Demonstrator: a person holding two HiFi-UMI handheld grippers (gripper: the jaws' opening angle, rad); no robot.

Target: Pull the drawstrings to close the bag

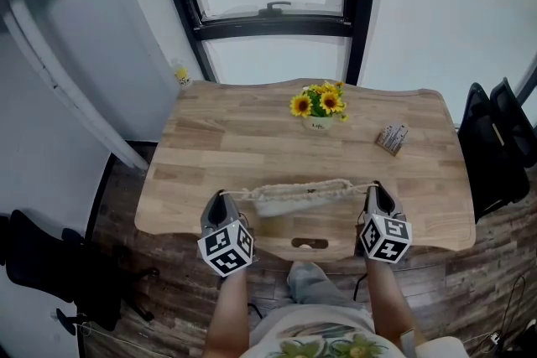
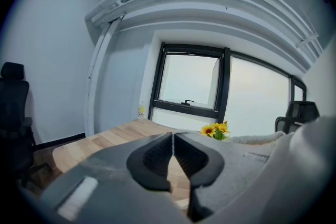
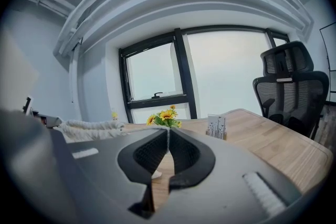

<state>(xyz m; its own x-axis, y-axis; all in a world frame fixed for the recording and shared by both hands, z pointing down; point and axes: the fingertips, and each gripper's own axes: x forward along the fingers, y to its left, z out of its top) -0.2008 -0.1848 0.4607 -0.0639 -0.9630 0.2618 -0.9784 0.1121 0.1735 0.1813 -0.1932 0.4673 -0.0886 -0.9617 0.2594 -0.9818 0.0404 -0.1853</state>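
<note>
A cream drawstring bag (image 1: 300,195) lies near the front edge of the wooden table (image 1: 252,138), its mouth bunched into a narrow band. A thin drawstring runs out from each end of it. In the head view my left gripper (image 1: 221,195) sits at the bag's left end, shut on the left drawstring (image 1: 239,194). My right gripper (image 1: 375,187) sits at the right end, shut on the right drawstring (image 1: 362,188). In the left gripper view the jaws (image 2: 172,136) are pressed together, the bag (image 2: 257,138) off to their right. In the right gripper view the jaws (image 3: 167,131) are likewise together, the bag (image 3: 89,128) to their left.
A small pot of sunflowers (image 1: 319,106) stands at the table's far middle, and a small printed card holder (image 1: 392,138) lies to its right. Black office chairs (image 1: 495,147) stand right of the table, another chair (image 1: 42,264) at the lower left. A window (image 1: 277,12) is behind the table.
</note>
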